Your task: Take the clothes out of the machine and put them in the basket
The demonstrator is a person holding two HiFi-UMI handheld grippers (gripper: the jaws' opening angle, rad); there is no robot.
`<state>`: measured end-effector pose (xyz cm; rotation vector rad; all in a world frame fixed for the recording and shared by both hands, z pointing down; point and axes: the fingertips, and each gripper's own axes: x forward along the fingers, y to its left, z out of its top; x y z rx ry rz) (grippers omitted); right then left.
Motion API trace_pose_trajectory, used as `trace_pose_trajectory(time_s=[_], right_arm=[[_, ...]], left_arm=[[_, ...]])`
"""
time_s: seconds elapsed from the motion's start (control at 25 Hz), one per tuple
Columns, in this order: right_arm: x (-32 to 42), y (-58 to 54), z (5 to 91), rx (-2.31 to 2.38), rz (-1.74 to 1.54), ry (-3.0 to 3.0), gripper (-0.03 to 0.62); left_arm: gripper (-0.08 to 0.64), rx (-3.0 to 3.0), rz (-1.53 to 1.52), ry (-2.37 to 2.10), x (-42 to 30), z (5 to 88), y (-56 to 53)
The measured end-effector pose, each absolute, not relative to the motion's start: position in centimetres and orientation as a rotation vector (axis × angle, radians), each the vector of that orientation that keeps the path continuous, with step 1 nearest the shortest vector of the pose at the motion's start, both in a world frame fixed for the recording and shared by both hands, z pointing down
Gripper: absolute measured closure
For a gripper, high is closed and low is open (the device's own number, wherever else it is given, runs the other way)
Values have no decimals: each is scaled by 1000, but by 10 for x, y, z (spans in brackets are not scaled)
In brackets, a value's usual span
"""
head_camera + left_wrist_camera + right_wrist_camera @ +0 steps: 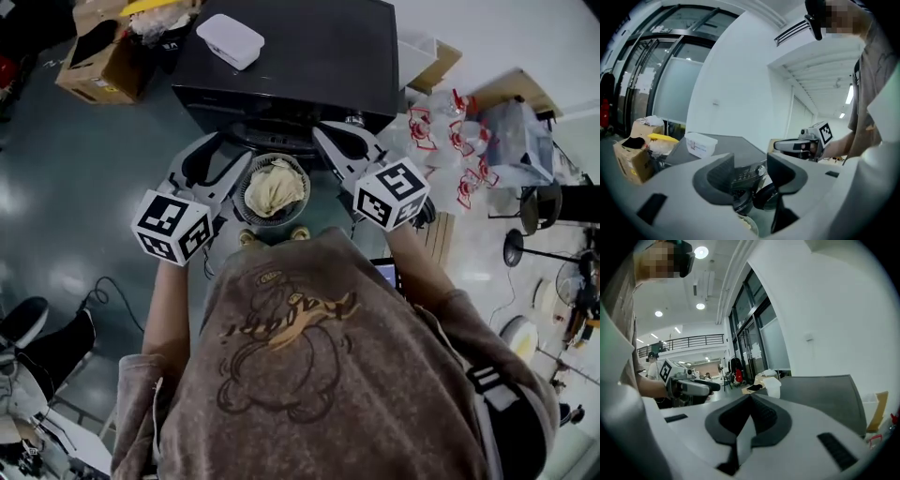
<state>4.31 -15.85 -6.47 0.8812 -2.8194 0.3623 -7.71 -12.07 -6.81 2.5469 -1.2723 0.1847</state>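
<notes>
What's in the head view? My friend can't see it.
Seen from above, a person in a brown sweatshirt holds out the left gripper and right gripper, a basket holding a beige cloth between them. Beyond stands a dark machine with a white box on top.

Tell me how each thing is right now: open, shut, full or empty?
Left gripper: open, nothing between the jaws.
Right gripper: shut, empty.
Basket: upright on the floor, cream clothes inside.
White box: lid on, sitting on top of the machine.
Cardboard box: flaps open.
</notes>
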Motion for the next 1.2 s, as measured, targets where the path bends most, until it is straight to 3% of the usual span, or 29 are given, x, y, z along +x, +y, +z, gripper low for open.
trace_pose_trajectory(time_s=[0.2, 0.28, 1.2], right_arm=[[36, -160, -66, 893, 377, -2824, 597], [37, -158, -65, 897, 384, -2810, 597], [56, -132, -36, 957, 358, -2743, 597]], left_arm=[[507, 2580, 136, -1268, -80, -67, -120], [547, 2566, 114, -1275, -80, -63, -122], [554, 2469, 64, -1359, -83, -31, -111]])
